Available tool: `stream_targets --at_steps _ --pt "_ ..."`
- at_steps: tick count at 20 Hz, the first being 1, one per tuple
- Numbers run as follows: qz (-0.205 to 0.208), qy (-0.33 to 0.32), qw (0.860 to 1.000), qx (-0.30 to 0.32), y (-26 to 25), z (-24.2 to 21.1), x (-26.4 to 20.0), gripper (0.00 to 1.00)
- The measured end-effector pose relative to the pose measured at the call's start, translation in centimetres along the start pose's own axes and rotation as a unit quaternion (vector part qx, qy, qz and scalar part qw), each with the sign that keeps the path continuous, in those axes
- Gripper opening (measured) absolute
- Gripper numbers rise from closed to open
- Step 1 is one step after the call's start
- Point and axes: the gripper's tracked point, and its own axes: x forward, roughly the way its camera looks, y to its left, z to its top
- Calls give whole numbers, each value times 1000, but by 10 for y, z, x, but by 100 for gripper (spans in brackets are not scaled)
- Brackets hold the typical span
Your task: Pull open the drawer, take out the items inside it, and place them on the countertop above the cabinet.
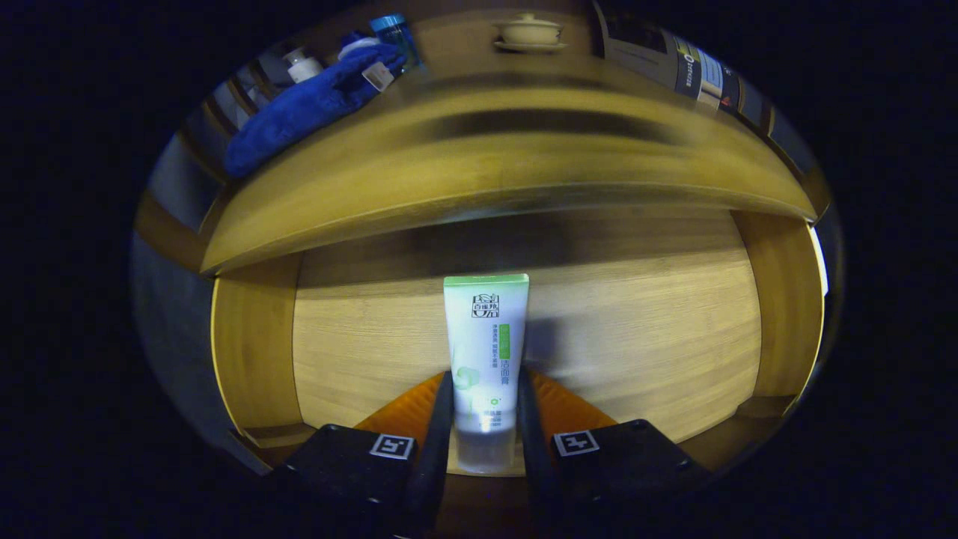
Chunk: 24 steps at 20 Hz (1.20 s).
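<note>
The facial cleanser tube (485, 352) is clamped at its lower end between the tongs (485, 419) inside the open drawer (636, 329), and could be knocked loose against the bench (479, 172) edge overhead.

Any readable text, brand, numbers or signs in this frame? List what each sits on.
Tube, clamped between the gripper's fingers: logo and printed lines, too small to read.
Gripper body: square black-and-white markers, no words.
Packages beyond the countertop: print blurred.
Tag on the blue cloth: unreadable.
</note>
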Motion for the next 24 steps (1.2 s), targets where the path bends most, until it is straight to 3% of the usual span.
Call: stream_targets --at_steps 5,6,7,9,16,24 --pt "10 -37 999 -4 -9 19 -79 54" --pt "12 -42 999 -4 1 -18 -67 54" --pt "15 -47 999 -3 -1 14 -64 54" --pt "13 -57 998 -10 -8 11 -106 54" --pt "9 -116 993 -24 -13 34 -160 54" --pt "25 -157 987 -34 6 94 -183 54"
